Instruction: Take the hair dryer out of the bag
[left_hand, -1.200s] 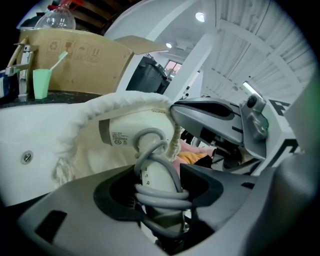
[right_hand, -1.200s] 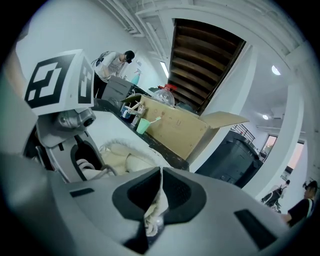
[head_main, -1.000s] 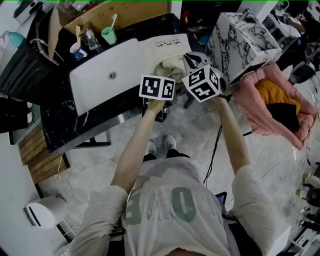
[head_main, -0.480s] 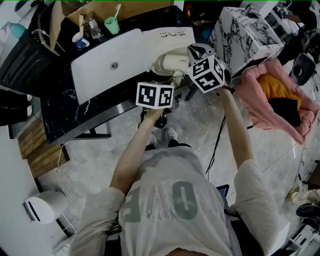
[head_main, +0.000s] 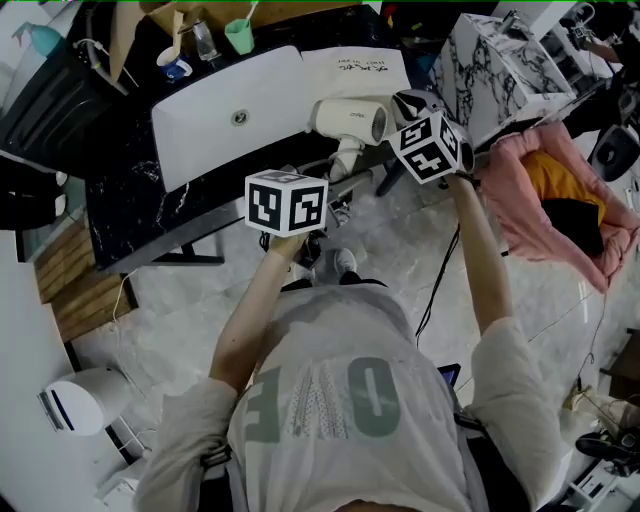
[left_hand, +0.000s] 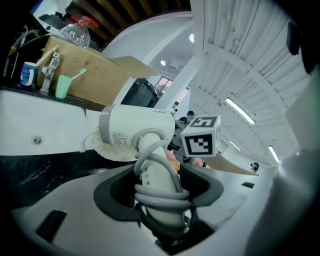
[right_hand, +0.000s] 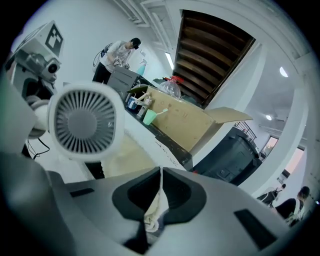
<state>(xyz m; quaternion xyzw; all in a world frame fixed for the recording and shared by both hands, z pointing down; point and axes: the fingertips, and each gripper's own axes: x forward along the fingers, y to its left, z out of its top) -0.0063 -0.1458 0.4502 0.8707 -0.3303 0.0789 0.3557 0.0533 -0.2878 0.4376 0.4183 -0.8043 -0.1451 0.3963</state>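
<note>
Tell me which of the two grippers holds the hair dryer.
The left gripper, clamped on the cord-wrapped handle of the white plastic hair dryer; the right gripper only pinches beige bag cloth.

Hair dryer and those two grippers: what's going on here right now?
The person's left gripper is clamped on the handle of the hair dryer, over the cord wound round it. The right gripper is shut on a fold of the beige bag. The dryer's body looks free of the bag, next to the white sink.
</note>
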